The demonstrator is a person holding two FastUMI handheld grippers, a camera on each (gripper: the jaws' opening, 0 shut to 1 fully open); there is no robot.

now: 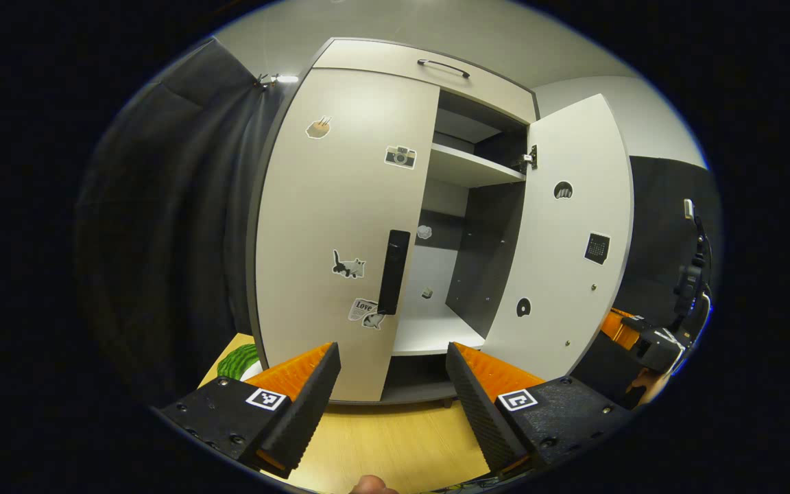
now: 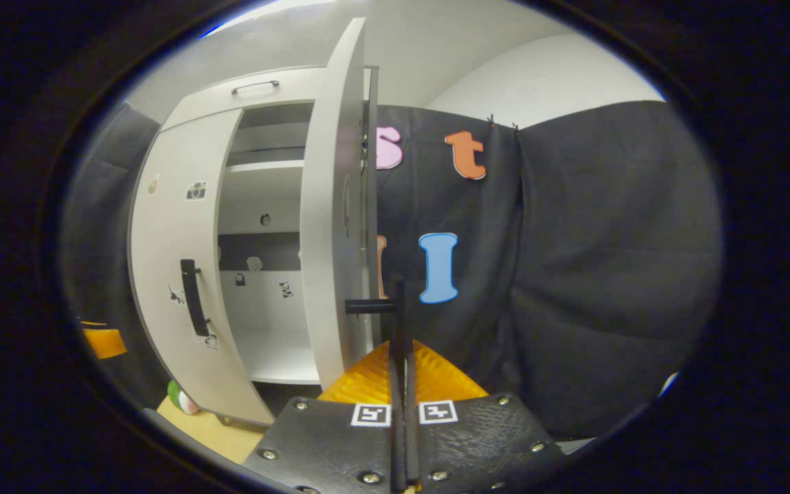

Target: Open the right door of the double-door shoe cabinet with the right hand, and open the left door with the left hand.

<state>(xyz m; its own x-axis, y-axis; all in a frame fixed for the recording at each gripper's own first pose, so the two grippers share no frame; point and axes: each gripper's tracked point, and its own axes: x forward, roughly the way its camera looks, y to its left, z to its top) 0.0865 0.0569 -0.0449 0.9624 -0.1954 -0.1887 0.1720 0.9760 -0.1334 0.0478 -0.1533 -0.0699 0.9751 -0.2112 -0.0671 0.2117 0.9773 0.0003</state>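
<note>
The pale shoe cabinet's left door [image 1: 340,226] covers the left half, its black handle [image 1: 393,271] upright near the inner edge. My left gripper [image 1: 392,350] is open just in front of and below that handle, touching nothing. The right door [image 1: 566,240] stands swung wide open. In the right gripper view this door [image 2: 333,206] shows edge-on, and my right gripper [image 2: 400,350] is shut on its black handle [image 2: 367,306]. Behind the open door in the left gripper view, the right gripper [image 1: 649,343] is partly visible with a hand.
Inside the cabinet are a shelf [image 1: 467,168] and a white floor panel [image 1: 429,329]. A drawer with a bar handle [image 1: 443,67] tops the cabinet. A green striped object [image 1: 237,360] lies on the wooden surface [image 1: 395,439] at the cabinet's left foot. Black cloth [image 2: 573,274] hangs on both sides.
</note>
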